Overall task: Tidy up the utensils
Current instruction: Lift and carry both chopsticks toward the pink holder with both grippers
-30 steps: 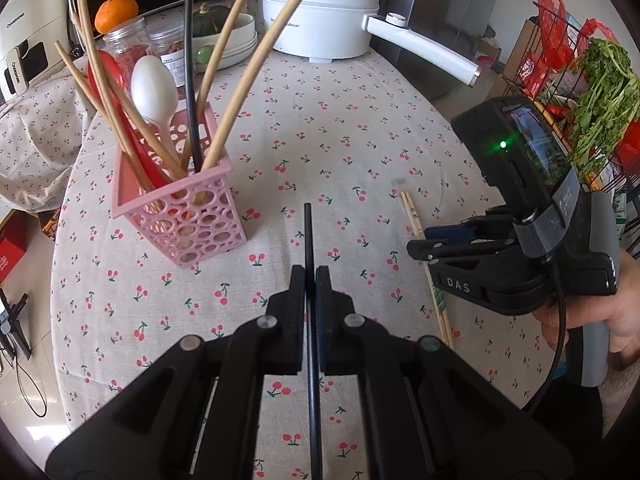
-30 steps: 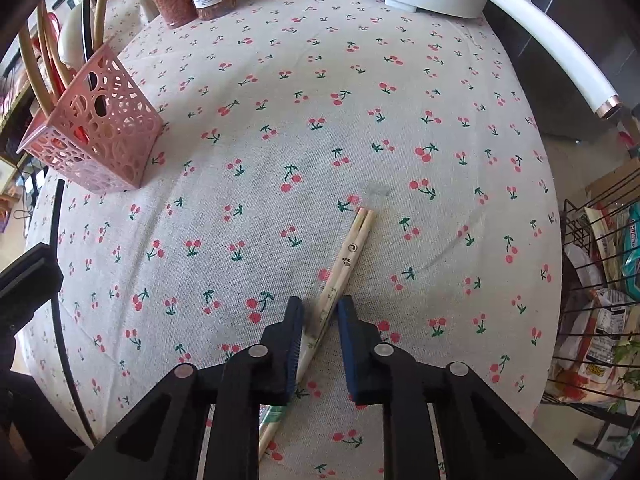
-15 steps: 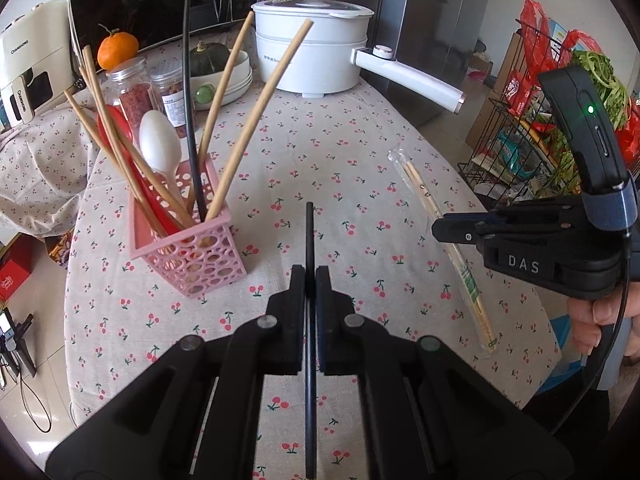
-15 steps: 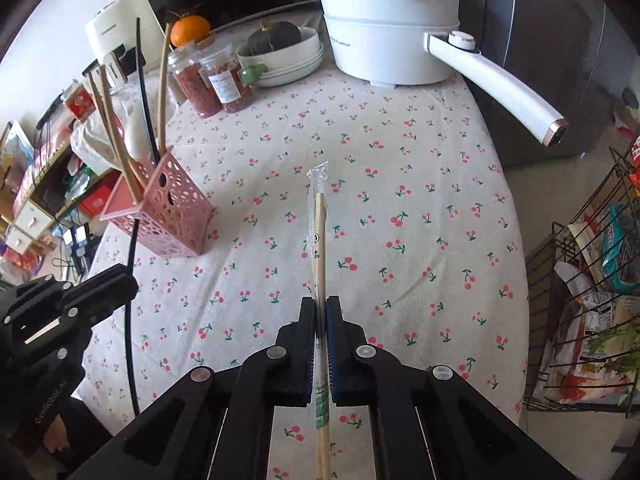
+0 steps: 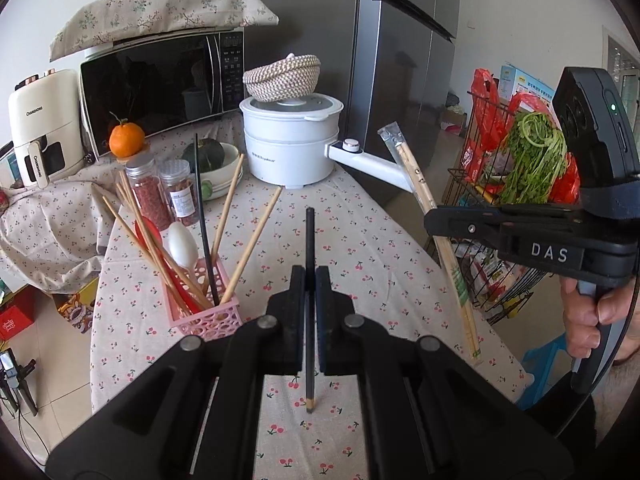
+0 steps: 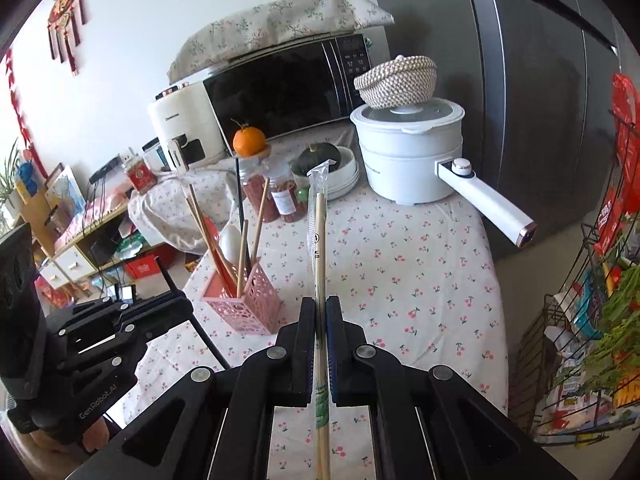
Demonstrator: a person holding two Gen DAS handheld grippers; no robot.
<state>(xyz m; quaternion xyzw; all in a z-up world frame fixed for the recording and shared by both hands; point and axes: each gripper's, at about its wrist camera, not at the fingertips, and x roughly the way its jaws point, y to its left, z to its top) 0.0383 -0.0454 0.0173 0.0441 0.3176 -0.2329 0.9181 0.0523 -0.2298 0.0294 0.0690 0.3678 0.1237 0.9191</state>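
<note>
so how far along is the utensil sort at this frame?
Mostly done: the pink basket already holds wooden chopsticks, a white spoon and one black chopstick. In hand: the left gripper is shut on the second black chopstick, and the right gripper is shut on the wrapped chopsticks, both lifted off the tablecloth. Left: drop both into the basket.

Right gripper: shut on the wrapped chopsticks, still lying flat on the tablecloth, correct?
Not flat. The right gripper is shut on the wrapped chopsticks, but the left wrist view shows them lifted clear of the tablecloth, held in the air.
</note>
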